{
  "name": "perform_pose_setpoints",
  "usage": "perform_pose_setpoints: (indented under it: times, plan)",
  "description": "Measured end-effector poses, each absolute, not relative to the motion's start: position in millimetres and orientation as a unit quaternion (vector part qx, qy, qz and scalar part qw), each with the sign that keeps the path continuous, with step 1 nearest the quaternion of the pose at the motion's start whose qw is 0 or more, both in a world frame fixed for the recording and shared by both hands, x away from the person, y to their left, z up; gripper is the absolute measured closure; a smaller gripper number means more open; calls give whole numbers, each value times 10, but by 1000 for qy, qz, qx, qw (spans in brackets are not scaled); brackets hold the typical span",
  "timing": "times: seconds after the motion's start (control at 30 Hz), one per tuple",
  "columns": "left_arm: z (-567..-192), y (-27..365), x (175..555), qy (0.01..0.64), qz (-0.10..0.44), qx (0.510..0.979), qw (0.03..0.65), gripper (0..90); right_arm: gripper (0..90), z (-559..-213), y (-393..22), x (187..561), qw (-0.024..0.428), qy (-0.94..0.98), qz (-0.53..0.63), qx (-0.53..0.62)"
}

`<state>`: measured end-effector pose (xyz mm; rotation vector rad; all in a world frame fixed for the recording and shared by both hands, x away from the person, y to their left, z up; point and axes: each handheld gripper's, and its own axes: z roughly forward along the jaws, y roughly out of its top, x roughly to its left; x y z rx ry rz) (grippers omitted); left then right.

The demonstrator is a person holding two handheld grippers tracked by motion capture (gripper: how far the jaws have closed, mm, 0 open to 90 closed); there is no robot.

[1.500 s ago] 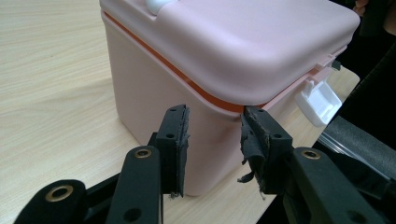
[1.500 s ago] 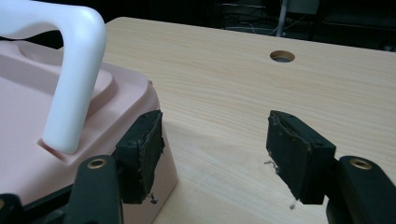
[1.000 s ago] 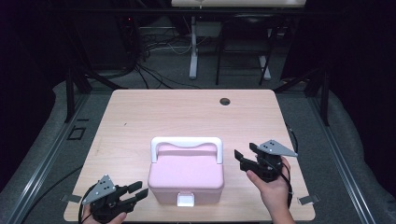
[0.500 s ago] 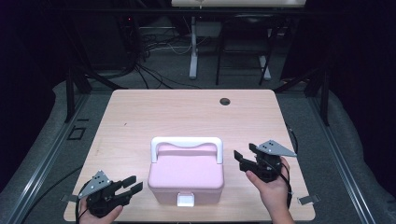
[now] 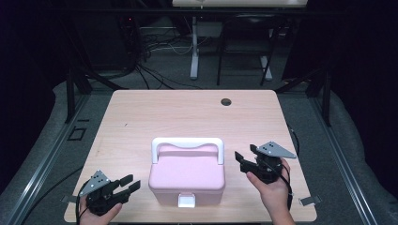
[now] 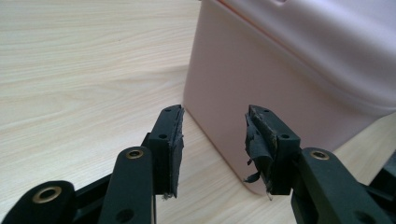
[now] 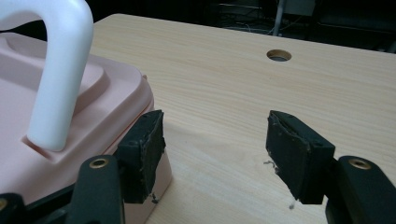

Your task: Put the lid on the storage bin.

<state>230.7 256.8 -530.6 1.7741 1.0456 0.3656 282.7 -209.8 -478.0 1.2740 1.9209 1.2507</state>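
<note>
My left gripper [image 5: 127, 183] sits at the near left corner of the table [image 5: 187, 112], its jaws pointing toward the pink box [image 5: 187, 176]. They have just been opening and now stand wide, with nothing pressed between the pads. In the left gripper view the gap between my two black fingers [image 6: 170, 144] looks straight at the box's near left corner [image 6: 243, 116]; that rounded corner lies just beyond the tips, and I cannot tell whether either pad brushes it. The rubber on one pad hangs ragged and torn.

My right gripper [image 5: 245, 158] hovers just beside the box's right side, jaws also spread wide and holding nothing. In the right gripper view one finger [image 7: 140, 154] lies close against the box's side wall near the lid edge, apparently touching or nearly so, while the other finger stands well apart over bare wood.

The box rests on the table's near half, about midway between my two hands. Its long axis runs left to right across the table. The white latch [image 5: 186, 200] on its front wall faces the near edge, toward me. The lid is shut, and the white handle [image 5: 187, 143] lies along the far side of the lid, its bar parallel to the long axis. In the right gripper view that handle [image 7: 60, 70] arches up over the recessed lid top. A round hole [image 5: 226, 101] lies in the table near its far edge, well apart from the box.
</note>
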Motion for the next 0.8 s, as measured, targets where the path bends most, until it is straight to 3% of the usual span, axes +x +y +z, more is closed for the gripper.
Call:
perform_pose_setpoints:
  times: [0.4, 0.8]
  plan:
    - [-5410, 2583, 2355, 439, 151, 737, 491, 548, 343, -4796, -2087, 2829, 263, 699, 470, 470]
    - [-5471, 2569, 2383, 446, 150, 736, 487, 524, 355, -4861, -2084, 2863, 235, 701, 467, 486]
